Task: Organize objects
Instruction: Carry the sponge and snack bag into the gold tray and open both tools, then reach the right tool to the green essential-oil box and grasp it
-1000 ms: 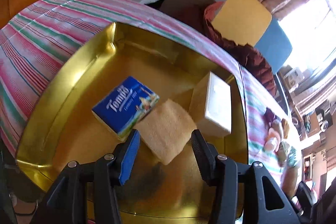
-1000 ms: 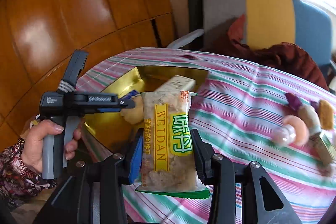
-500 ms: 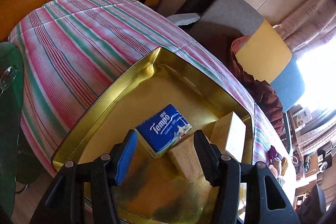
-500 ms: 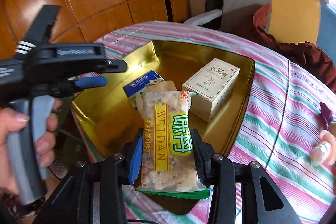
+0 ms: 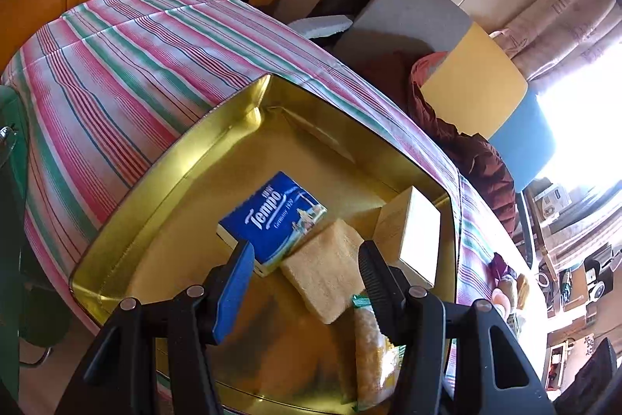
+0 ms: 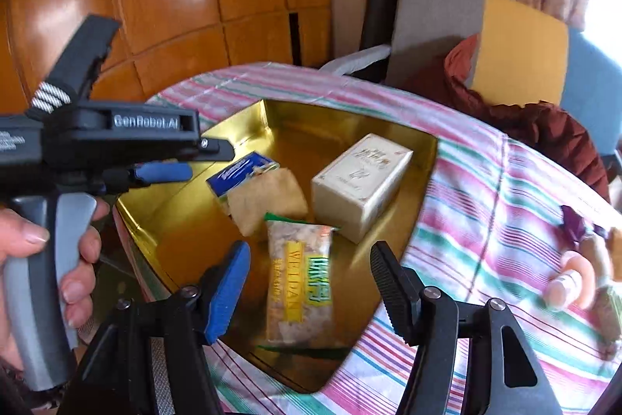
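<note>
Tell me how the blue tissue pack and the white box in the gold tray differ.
The tissue pack is blue and flat; the box is cream-white and much taller and bulkier. The pack's wrapper reads Tempo; the box is rigid card with faint print. The pack lies partly under the tan pad; the box stands clear of it. Both sit inside the tray.

A gold tray (image 6: 423, 158) sits on a pink, green and white striped cloth (image 6: 486, 197), holding a blue tissue pack (image 5: 274, 216).
</note>
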The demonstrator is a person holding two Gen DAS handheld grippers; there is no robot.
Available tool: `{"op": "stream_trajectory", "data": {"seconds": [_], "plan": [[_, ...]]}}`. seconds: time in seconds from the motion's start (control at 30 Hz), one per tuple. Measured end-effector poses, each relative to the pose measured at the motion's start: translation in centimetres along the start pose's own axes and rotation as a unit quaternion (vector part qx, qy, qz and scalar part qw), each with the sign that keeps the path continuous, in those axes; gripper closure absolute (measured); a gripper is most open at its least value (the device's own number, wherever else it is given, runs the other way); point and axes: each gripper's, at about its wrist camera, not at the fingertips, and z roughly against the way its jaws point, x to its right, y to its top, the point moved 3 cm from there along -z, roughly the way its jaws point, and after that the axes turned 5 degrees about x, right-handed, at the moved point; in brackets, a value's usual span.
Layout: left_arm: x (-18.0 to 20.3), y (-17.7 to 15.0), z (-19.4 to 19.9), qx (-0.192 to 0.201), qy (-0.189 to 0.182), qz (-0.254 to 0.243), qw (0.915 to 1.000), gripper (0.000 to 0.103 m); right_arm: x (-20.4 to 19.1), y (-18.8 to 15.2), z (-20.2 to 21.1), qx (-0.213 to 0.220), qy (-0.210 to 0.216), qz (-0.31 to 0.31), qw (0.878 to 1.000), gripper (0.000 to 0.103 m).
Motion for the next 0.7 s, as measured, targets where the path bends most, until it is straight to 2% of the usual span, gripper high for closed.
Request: {"op": "stream_trajectory", "data": {"seconds": [0.33, 0.53, 0.7], "plan": [[1.6, -1.1, 0.0, -0.008, -0.010, -0.028, 0.9995, 0.046, 4.8, -0.9, 3.0, 0.015, -0.045, -0.052, 0.998, 0.032], [3.4, -2.3, 0.3, -0.007, -0.040, -0.060, 0.9974, 0.046, 8.8, -3.3, 4.2, -0.007, -0.086, -0.077, 0.993, 0.031], [5.9, -3.8, 0.7, -0.011, -0.066, -0.106, 0.9921, 0.046, 11.5, -5.4, 4.8, -0.026, -0.104, -0.102, 0.989, 0.031]]}}
